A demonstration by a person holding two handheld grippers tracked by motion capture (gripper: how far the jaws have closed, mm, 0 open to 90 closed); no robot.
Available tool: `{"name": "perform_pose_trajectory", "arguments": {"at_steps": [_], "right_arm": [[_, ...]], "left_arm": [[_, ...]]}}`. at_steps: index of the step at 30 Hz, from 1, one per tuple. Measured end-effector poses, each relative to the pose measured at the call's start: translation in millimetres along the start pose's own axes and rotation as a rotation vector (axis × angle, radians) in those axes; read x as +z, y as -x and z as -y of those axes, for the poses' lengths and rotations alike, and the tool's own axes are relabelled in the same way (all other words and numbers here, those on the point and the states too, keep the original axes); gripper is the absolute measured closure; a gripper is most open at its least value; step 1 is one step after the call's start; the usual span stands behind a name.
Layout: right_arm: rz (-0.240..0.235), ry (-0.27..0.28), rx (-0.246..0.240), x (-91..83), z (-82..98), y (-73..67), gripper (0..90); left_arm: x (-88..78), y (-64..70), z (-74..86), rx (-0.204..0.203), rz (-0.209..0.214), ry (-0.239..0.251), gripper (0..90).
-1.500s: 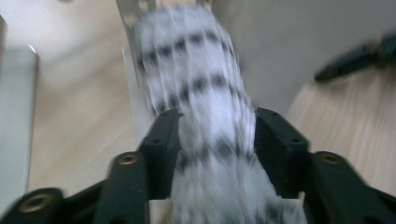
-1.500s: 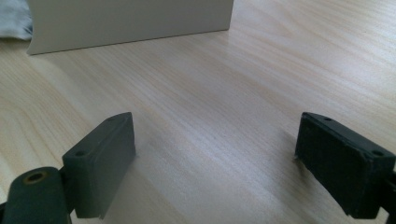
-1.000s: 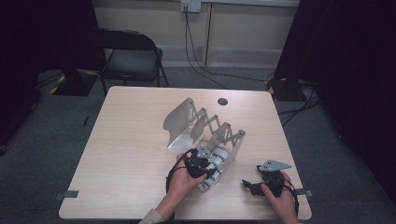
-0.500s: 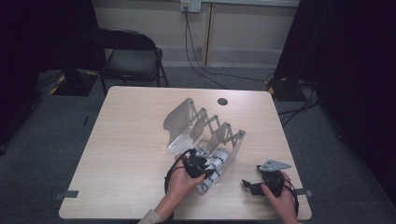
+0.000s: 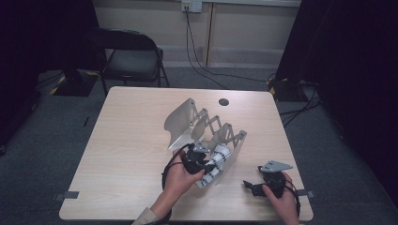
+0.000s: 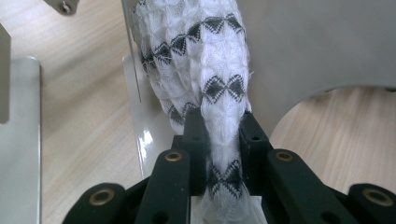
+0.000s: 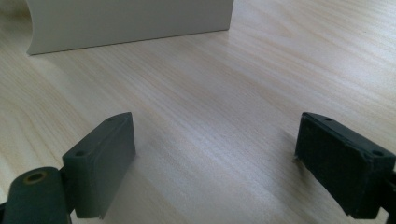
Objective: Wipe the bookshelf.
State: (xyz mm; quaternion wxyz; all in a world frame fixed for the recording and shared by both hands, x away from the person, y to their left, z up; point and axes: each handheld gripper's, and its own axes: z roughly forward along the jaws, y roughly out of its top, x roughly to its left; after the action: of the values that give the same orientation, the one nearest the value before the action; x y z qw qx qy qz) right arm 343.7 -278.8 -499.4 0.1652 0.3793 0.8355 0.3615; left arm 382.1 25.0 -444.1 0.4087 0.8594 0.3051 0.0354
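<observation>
The left gripper [image 6: 223, 140] is clamped on a white knitted cloth [image 6: 205, 60] with rows of black diamond marks; its jaws have just been closing, and the bunched fabric is pinched tight between the two black pads, bulging out above and below them. In the high view the left gripper [image 5: 199, 161] sits at the near end of a grey accordion rack [image 5: 206, 129], a row of upright plates joined by scissor links that stands slantwise on the middle of the desk [image 5: 126, 140]. The cloth [image 5: 217, 161] lies in the nearest slot of that rack, draped down along the front plate toward the desk's near edge, and the person's left hand [image 5: 180, 176] wraps the gripper body from below

From the left gripper view the cloth runs up between a thin shiny plate on one side and a broad grey plate with a curved cut-out on the other, touching both

The right gripper [image 5: 263, 185] rests near the near right corner of the desk, well apart from the rack, held in the right hand [image 5: 281, 194]. In its own view the right gripper [image 7: 215, 158] has its jaws spread wide over bare wood with nothing between them, and a pale plate of the rack stands farther off
</observation>
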Motion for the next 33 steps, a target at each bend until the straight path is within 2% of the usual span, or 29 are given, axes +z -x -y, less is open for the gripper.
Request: {"name": "perform_pose_trajectory", "arguments": {"at_steps": [11, 19, 23, 25, 28, 33], "right_arm": [[0.000, 0.000, 0.000, 0.0, 0.0, 0.0, 11.3], [0.000, 0.000, 0.000, 0.0, 0.0, 0.0, 11.3], [0.000, 0.000, 0.000, 0.0, 0.0, 0.0, 11.3], [0.000, 0.000, 0.000, 0.0, 0.0, 0.0, 11.3], [0.000, 0.000, 0.000, 0.0, 0.0, 0.0, 11.3], [0.000, 0.001, -0.001, 0.0, 0.0, 0.1, 11.3]], "left_arm": [[-14.9, 5.6, -20.7, 0.018, 0.015, 0.012, 77.2], [-28.5, 10.5, -37.6, 0.006, 0.034, 0.063, 77.2], [-34.9, 15.6, -46.0, 0.028, 0.052, 0.080, 77.2], [-34.2, 18.1, -47.2, 0.038, 0.059, 0.081, 77.2], [-29.2, 18.7, -45.0, 0.032, 0.066, 0.083, 77.2], [-15.1, 17.0, -36.9, 0.020, 0.075, 0.054, 77.2]]}}
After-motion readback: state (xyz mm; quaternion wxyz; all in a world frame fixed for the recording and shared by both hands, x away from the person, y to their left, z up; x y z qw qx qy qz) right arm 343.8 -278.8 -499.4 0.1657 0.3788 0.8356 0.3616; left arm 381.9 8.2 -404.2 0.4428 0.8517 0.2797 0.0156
